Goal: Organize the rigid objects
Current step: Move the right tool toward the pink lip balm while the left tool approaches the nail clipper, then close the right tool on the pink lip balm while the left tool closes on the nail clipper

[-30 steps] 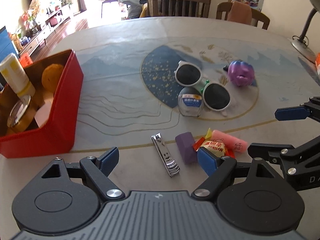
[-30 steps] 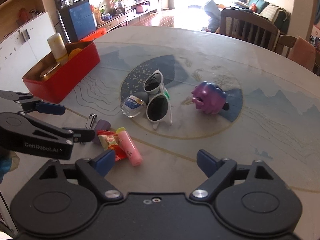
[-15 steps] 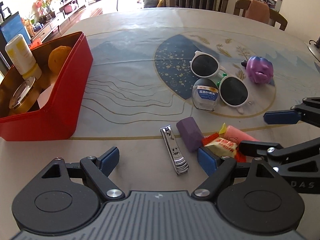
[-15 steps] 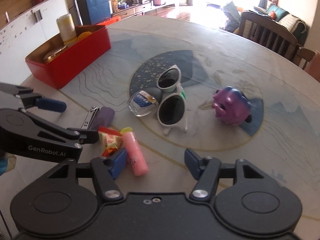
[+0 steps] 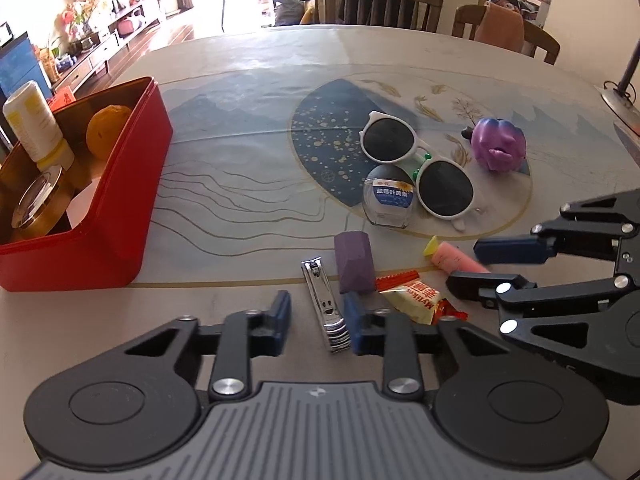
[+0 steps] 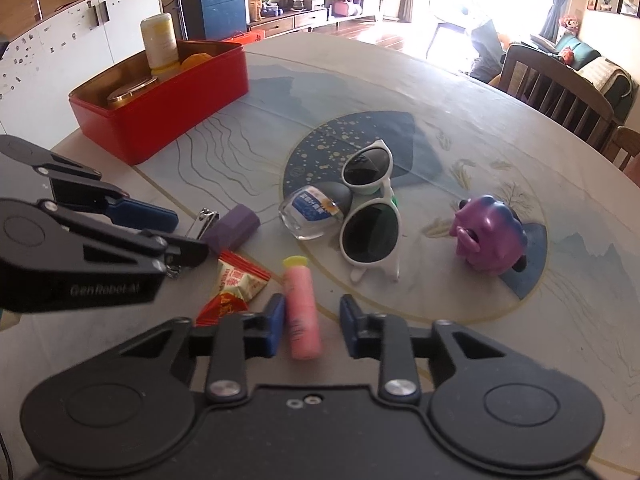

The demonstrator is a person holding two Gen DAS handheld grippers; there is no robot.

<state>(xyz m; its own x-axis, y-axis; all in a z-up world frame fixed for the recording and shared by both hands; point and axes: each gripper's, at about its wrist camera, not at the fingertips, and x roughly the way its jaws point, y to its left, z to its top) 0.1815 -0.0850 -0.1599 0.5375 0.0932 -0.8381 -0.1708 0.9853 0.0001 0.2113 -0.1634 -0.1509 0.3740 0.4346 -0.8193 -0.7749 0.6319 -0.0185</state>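
Note:
My left gripper [image 5: 316, 322] is open low over the table, its jaws around the near end of a steel nail clipper [image 5: 325, 305]. My right gripper [image 6: 311, 330] is open, its jaws around the near end of a pink tube [image 6: 302, 302] with a yellow cap. A purple block [image 5: 353, 261], a red-and-white candy packet [image 5: 416, 295], white sunglasses [image 5: 416, 168], a small clear bottle [image 5: 388, 199] and a purple toy [image 5: 498, 148] lie on the table. A red box [image 5: 132, 184] stands at the left.
The red box holds a cream bottle [image 5: 34, 122], an orange [image 5: 106, 124] and a round tin [image 5: 34, 200]. Chairs [image 5: 380, 0] stand beyond the far table edge. A lamp base [image 5: 622, 96] sits at the far right.
Both grippers moved forward and down. The left jaws have narrowed around the nail clipper's end, and the right jaws have narrowed around the pink tube's end.

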